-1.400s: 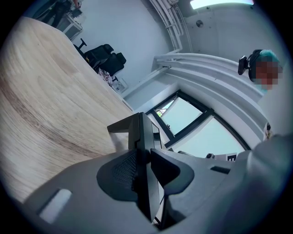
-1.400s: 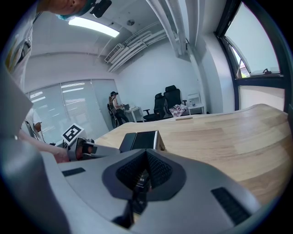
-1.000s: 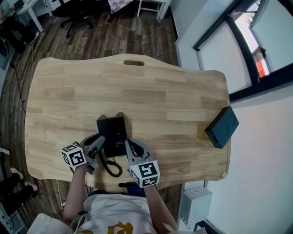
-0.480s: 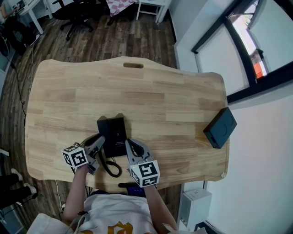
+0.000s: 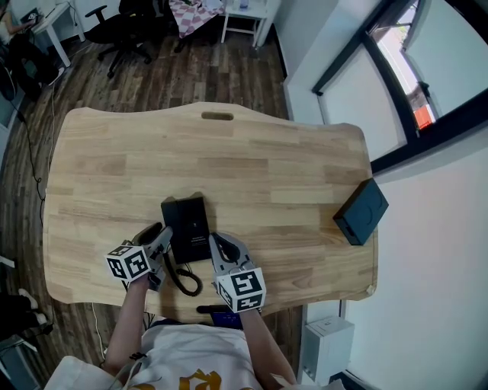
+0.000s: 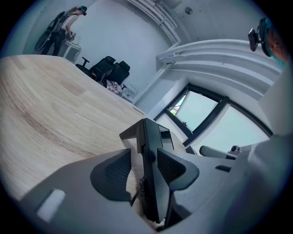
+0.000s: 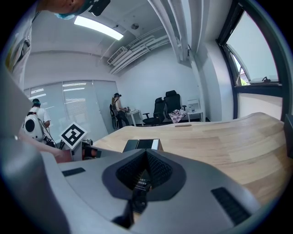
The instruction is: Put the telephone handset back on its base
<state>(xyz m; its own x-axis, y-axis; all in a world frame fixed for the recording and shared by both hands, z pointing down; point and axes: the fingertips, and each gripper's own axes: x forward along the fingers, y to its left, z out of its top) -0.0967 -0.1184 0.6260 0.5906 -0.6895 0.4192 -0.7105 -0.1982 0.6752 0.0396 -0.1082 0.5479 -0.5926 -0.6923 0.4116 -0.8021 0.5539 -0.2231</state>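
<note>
Telephone handset (image 6: 151, 192): black, seated along the near-left side of its base (image 5: 197, 225), as far as the head view shows. It stands between the jaws of the left tool (image 5: 163, 239). The jaws have just been opening and now stand wide. The left pad is clear of the handset with tabletop showing in the gap; the right pad lies just beside it, and contact cannot be confirmed. No grip is evident.

Coiled cord (image 5: 183, 279): it loops on the tabletop (image 5: 267, 167) between the two tools, behind their tips and toward the person.

Right tool (image 7: 146, 155): the jaws are brought together at the tips, which sit just short of the base's near-right corner. A dark piece shows low between the pads; whether it is nipped cannot be told.

Black box (image 5: 361, 211): it lies well to the right of the right tool, at the tabletop's right edge.

Office chair (image 5: 122, 19): it stands on the wood floor, far ahead of both tools and beyond the tabletop.
</note>
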